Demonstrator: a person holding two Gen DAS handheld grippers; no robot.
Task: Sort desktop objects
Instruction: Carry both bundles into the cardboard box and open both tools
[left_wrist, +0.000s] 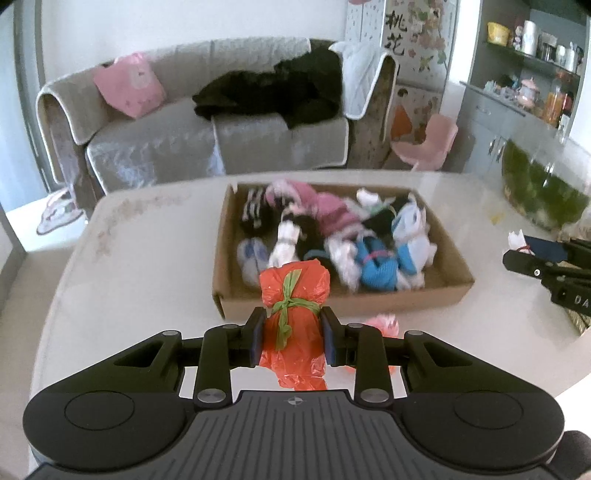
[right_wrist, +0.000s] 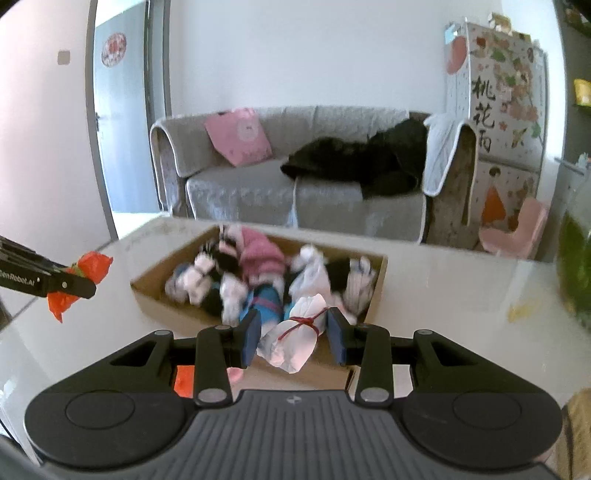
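My left gripper (left_wrist: 293, 334) is shut on an orange plastic bundle (left_wrist: 295, 284) tied with a green ribbon, held above the white table in front of the cardboard box (left_wrist: 443, 295). In the right wrist view my right gripper (right_wrist: 293, 338) is shut on a white plastic bundle (right_wrist: 295, 341) tied with a red string, held over the box's near corner (right_wrist: 328, 373). The box holds several tied bundles in white, pink, blue and black. The left gripper with its orange bundle (right_wrist: 92, 267) shows at the left edge of the right wrist view. The right gripper (left_wrist: 546, 266) shows at the right edge of the left wrist view.
A pink bundle (left_wrist: 386, 325) lies on the table (left_wrist: 147, 258) just behind my left gripper's right finger. A green-filled glass tank (left_wrist: 543, 188) stands at the table's far right. A grey sofa (left_wrist: 207, 144) and a pink chair (left_wrist: 428, 144) lie beyond the table.
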